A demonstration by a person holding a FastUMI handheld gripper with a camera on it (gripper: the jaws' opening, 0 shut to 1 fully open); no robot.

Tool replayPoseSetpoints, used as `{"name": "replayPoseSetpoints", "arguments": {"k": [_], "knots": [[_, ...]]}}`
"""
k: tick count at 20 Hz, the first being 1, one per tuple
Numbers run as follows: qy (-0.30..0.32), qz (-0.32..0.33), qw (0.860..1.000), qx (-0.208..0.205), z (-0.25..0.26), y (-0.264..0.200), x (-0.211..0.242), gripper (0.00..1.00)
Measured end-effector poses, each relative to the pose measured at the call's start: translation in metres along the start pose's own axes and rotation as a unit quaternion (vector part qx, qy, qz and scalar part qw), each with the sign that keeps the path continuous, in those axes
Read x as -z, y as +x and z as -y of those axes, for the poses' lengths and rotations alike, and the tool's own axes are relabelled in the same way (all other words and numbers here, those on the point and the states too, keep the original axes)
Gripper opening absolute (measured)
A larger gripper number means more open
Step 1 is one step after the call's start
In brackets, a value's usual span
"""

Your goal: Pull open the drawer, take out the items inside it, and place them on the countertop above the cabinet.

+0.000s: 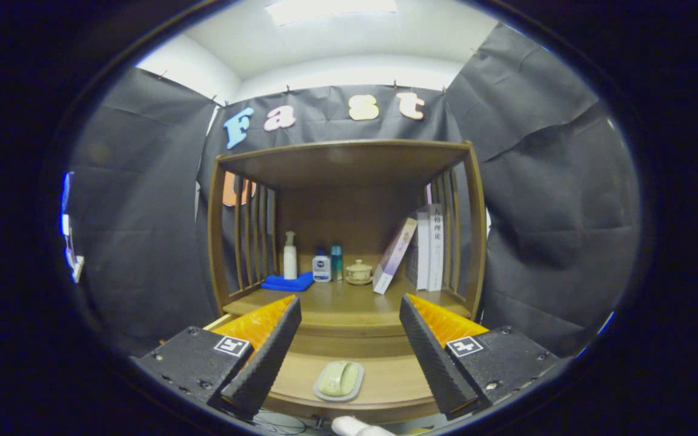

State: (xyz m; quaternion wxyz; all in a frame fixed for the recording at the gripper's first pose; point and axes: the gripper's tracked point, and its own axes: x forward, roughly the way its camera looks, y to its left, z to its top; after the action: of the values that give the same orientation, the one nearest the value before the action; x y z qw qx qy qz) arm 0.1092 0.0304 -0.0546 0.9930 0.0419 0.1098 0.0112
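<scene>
The wooden cabinet's drawer [394,383] stands pulled out below and between my fingers. Inside it lies a pale green soap in a light dish [339,379], alone on the drawer floor. My gripper [349,300] is open, its fingers spread wide above the drawer, one on either side of the soap dish and touching nothing. The countertop [349,309] lies just ahead of the fingertips, under the cabinet's roof.
At the back of the countertop stand a white pump bottle [289,255], a folded blue cloth [288,281], a small white bottle [322,267], a teal bottle [337,261], a lidded ceramic jar [358,271] and books [429,248], one leaning. Slatted sides enclose it. A white rounded object [355,427] sits below the drawer front.
</scene>
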Motion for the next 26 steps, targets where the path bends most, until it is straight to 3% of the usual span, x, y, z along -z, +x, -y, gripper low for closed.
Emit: {"name": "replayPoseSetpoints", "arguments": {"k": [6,10,13,17,23,26], "knots": [[-0.002,-0.089,0.996,0.011,-0.002,0.054,-0.001,1.0],[-0.048,-0.189,0.981,0.001,-0.019,0.079,0.043,1.0],[-0.046,-0.276,0.96,-0.011,-0.032,0.091,0.083,1.0],[-0.047,-0.364,0.93,0.006,-0.027,0.1,0.123,0.98],[-0.001,-0.482,0.876,0.021,-0.02,0.094,0.18,0.85],[0.012,-0.508,0.861,0.036,-0.015,0.09,0.19,0.78]]}}
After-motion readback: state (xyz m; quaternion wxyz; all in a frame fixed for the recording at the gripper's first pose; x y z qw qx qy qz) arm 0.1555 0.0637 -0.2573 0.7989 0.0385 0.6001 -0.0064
